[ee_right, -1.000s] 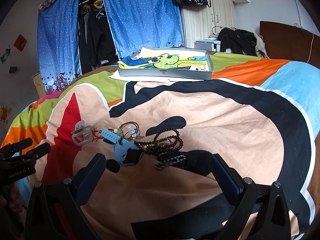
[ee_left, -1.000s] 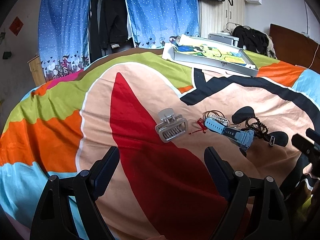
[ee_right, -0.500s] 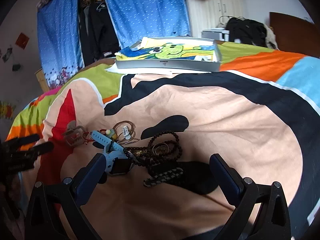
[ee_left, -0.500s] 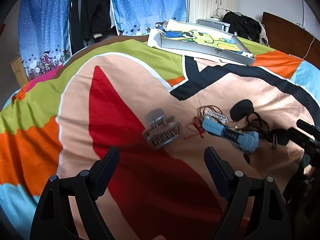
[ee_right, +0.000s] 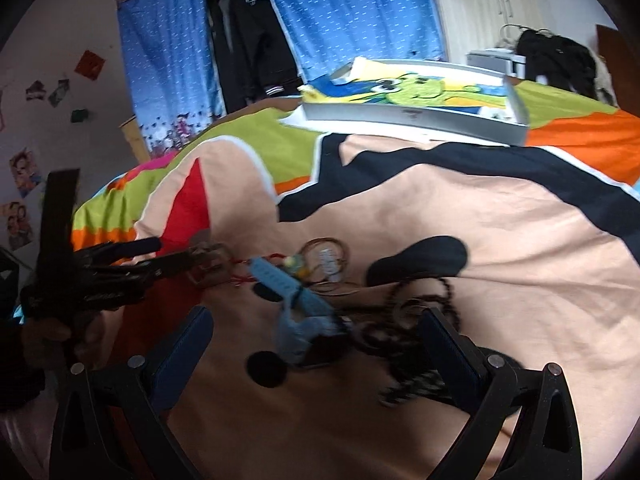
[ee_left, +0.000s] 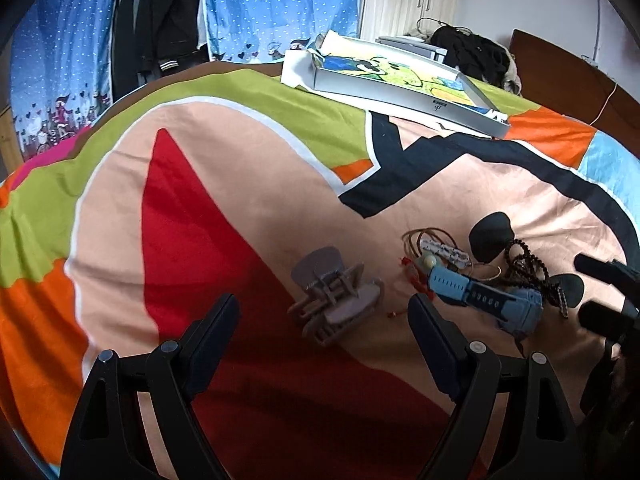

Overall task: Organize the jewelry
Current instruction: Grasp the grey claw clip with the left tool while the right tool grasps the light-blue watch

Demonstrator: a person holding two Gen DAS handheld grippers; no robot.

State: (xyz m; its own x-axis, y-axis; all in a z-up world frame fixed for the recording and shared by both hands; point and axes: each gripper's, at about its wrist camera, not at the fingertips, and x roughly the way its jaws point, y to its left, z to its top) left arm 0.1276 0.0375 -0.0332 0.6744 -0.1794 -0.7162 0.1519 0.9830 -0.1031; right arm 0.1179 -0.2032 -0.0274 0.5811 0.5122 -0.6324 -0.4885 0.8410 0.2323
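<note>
1. Left wrist view: my left gripper (ee_left: 324,312) was spread wide and empty, with the grey hair clip (ee_left: 338,306) lying between its fingertips on the bedspread (ee_left: 200,208).
2. My right gripper (ee_right: 316,334) was also wide open, holding nothing, over the blue watch (ee_right: 298,312) and the dark bead string (ee_right: 416,308).
3. Watch, beads, thin hoops and a red thread (ee_left: 416,280) lay in one touching heap just right of the clip.
4. Risk, as I judged it: closing on the watch could drag the beads along, since they overlapped.
5. Soft cover could let the clip tilt or sink under a pinch.
6. Open room: plenty left of the clip; the grey tray (ee_left: 400,92) sat well apart at the far edge.
</note>
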